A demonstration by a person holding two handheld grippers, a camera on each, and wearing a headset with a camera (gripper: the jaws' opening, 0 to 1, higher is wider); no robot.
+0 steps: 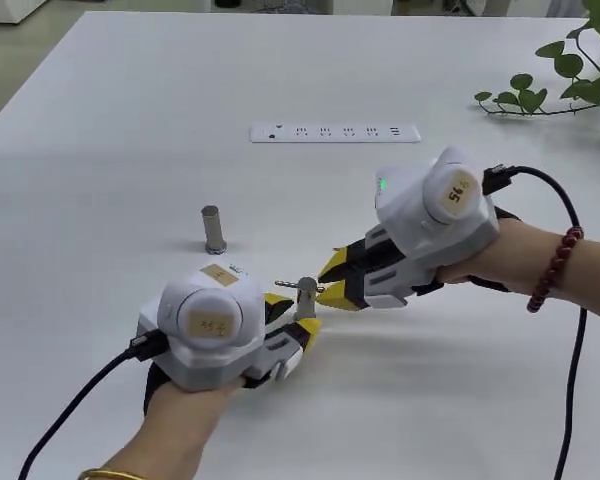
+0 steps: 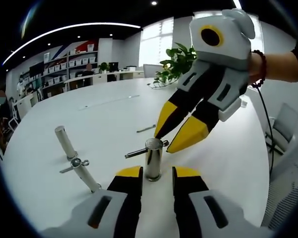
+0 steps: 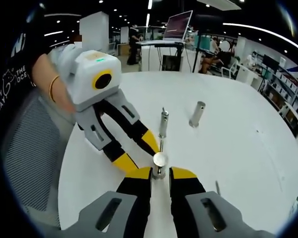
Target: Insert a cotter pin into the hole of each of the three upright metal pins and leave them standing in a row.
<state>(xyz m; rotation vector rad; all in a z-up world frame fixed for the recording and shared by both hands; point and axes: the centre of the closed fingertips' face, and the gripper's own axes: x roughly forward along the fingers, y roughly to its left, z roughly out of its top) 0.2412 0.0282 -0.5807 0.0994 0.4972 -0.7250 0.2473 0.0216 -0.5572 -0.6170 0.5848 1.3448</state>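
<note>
A short upright metal pin [image 1: 306, 298] [image 2: 153, 159] [image 3: 160, 166] stands between both grippers, with a cotter pin [image 1: 286, 285] [image 2: 138, 151] through its top hole. My left gripper [image 1: 292, 322] [image 2: 157, 179] is shut on the pin's base. My right gripper [image 1: 332, 281] [image 3: 160, 177] is closed on the cotter pin's head end. A second upright pin [image 2: 84, 174] [image 3: 163, 123] carries a cotter pin too. The third pin [image 1: 213, 230] [image 2: 65, 142] [image 3: 197, 114] stands bare.
A white power strip [image 1: 335, 132] lies farther back on the white table [image 1: 130, 150]. A plant [image 1: 570, 80] hangs over the far right corner. A loose cotter pin [image 2: 146, 129] [image 3: 217, 187] lies on the table. Cables trail from both grippers.
</note>
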